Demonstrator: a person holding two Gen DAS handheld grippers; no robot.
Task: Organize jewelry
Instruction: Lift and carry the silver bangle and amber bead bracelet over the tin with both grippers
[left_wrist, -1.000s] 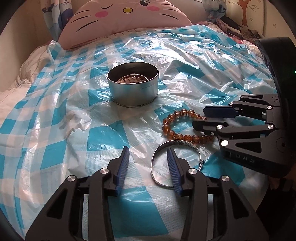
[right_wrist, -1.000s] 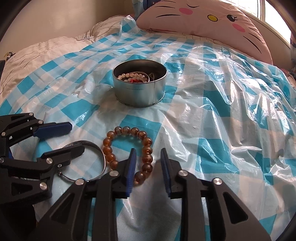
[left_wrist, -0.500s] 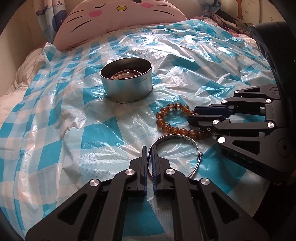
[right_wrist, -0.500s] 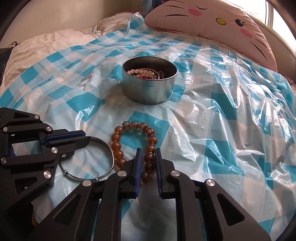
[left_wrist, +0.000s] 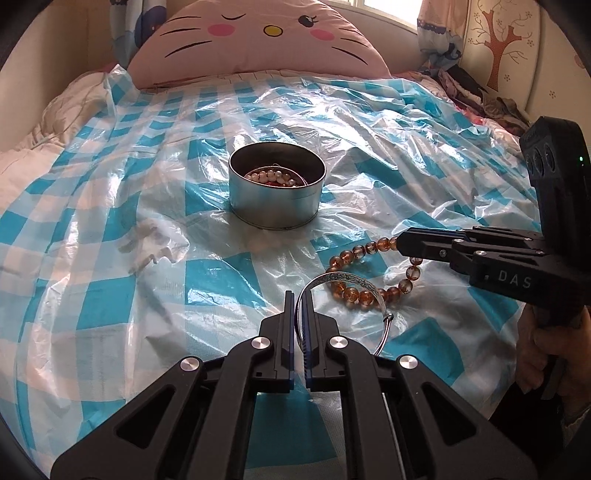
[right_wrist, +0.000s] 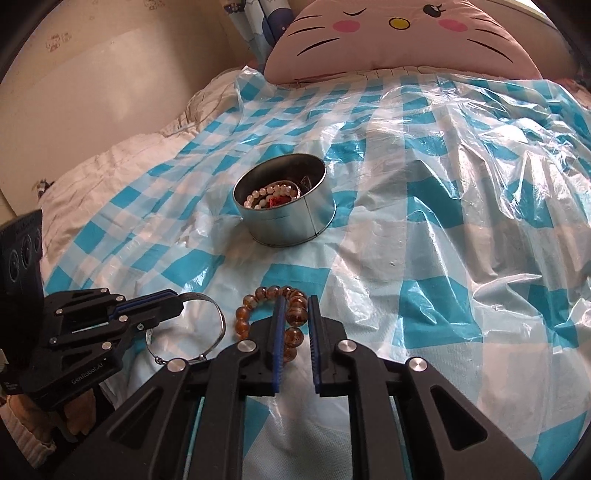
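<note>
Left gripper clamped on rim of silver bangle, bangle lifted above checked plastic sheet. Right gripper pinching amber bead bracelet, jaws just closed onto beads, bracelet hanging beside bangle. Round metal tin beyond, holding pearl bracelet. Pink cat-face pillow at bedhead.

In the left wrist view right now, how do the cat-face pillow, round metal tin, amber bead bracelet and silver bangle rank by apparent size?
1. Cat-face pillow, largest though farthest.
2. Round metal tin.
3. Amber bead bracelet and silver bangle: unranked. They overlap, look alike in span, and the bangle is nearer the camera and partly hidden by the jaws.
</note>
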